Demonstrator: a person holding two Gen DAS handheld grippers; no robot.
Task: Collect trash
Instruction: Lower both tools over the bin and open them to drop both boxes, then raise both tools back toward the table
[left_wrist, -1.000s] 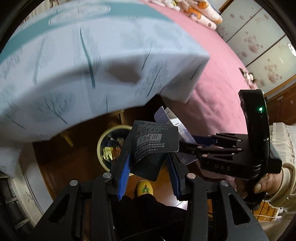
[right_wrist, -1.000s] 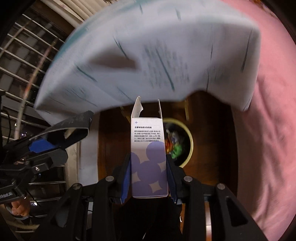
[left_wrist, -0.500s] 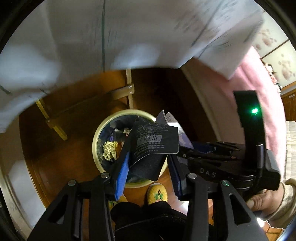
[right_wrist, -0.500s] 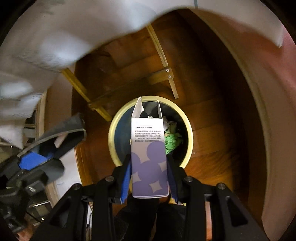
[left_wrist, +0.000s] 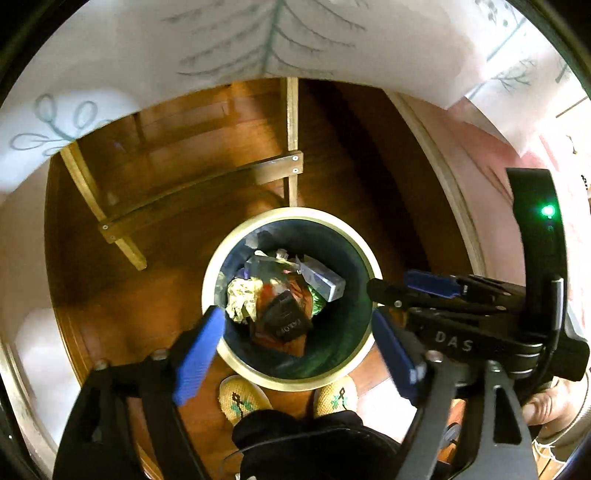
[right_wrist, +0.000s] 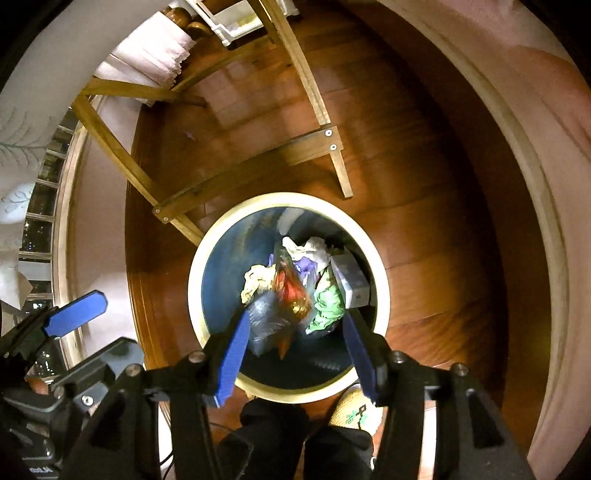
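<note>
Two grippers: above the trash bin (left_wrist: 364, 254)
Left gripper (left_wrist: 295, 347): wide open, holds nothing
Right gripper (right_wrist: 295, 354): wide open, holds nothing
Bin: black pack (left_wrist: 284, 321), purple box (left_wrist: 321, 277)

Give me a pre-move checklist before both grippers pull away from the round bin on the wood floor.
1. Left gripper open, nothing between the blue pads: ok.
2. Right gripper open and empty: ok.
3. Black barcode-tagged packet lying on the heap inside the round cream-rimmed dark bin: ok.
4. White-and-purple carton inside the bin, against its wall: ok.
5. Nothing hanging over the rim: ok in both views.
6. Bin upright on the brown wood floor, beside the wooden frame leg: ok.
</note>
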